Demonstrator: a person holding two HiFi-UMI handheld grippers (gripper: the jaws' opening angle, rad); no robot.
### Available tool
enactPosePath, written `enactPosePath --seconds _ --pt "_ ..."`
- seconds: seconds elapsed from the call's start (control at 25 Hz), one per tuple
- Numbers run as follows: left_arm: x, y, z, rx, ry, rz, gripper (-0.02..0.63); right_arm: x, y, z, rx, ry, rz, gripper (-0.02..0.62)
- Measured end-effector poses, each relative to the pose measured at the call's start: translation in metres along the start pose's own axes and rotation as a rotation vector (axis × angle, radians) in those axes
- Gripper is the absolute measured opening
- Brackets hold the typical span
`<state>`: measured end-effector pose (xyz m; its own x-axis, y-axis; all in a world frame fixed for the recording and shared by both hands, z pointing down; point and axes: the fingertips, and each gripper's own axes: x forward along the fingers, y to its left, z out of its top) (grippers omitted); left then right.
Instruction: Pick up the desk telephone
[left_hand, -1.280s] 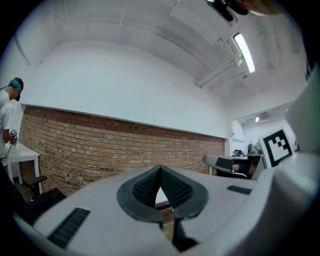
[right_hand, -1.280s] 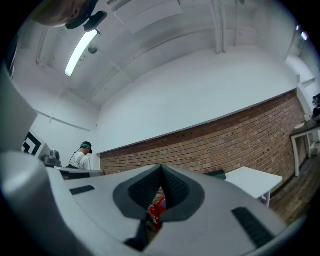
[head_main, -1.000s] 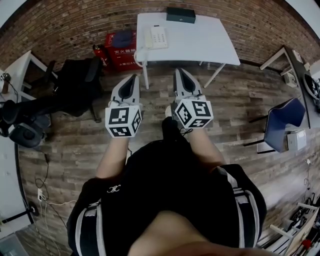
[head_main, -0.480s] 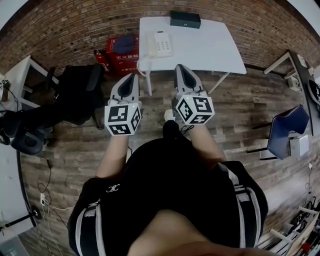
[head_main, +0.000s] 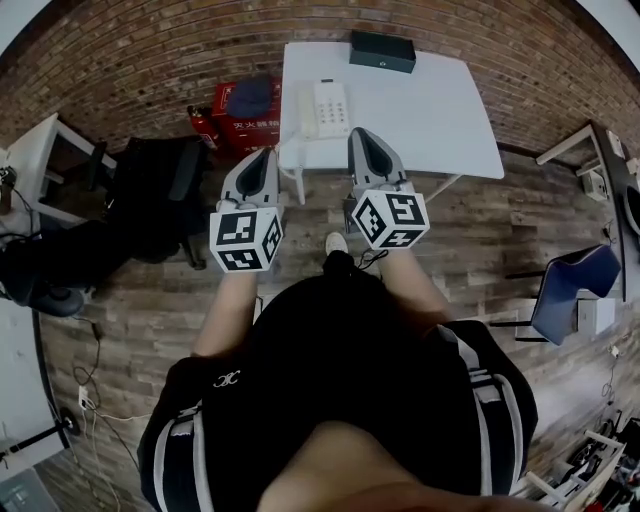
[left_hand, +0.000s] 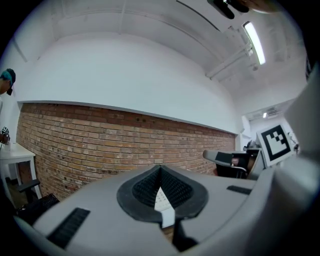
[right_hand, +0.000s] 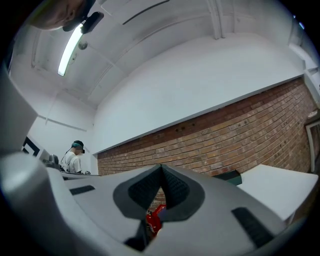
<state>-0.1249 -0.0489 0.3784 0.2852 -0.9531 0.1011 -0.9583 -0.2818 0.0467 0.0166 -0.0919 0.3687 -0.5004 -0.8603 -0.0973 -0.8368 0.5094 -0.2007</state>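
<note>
The grey left gripper (head_main: 266, 158) and right gripper (head_main: 362, 142), both closed and empty, have advanced toward the white push-button desk telephone (head_main: 322, 110), now at twelve o'clock just beyond their tips on the white rectangular table (head_main: 430, 110), so grasping looks imminent.

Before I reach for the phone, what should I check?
1. Phone in view on table: ok.
2. Left gripper open: not ok, shut and empty.
3. Right gripper open: not ok, shut and empty.
4. Grippers at phone: not ok, neither touches it.
5. Space round phone free: ok, black box sits apart at the far edge.
6. Handset seated: cannot tell, too small.
</note>
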Motion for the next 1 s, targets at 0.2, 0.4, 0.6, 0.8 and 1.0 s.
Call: enactPosePath --seconds 0.2,0.4,0.6,0.8,1.0 --pt "0.051 0.010 0.000 -0.010 0.033 0.018 0.000 0.045 -0.032 -0.006 0.018 0.039 0.013 -0.002" --pt "0.106 0.020 0.000 -0.020 0.070 0.028 0.000 0.088 -0.067 -0.012 0.037 0.074 0.018 -0.002" --pt "0.161 0.027 -0.008 -0.037 0.108 0.038 0.000 0.131 -0.102 -0.023 0.053 0.111 0.040 -0.002" --pt "0.207 0.035 -0.015 -0.050 0.134 0.052 0.000 0.173 -0.131 -0.041 0.051 0.165 0.063 -0.002" --pt "0.244 0.056 -0.030 -0.124 0.176 0.071 0.000 0.212 -0.145 -0.065 0.051 0.237 0.101 -0.002"
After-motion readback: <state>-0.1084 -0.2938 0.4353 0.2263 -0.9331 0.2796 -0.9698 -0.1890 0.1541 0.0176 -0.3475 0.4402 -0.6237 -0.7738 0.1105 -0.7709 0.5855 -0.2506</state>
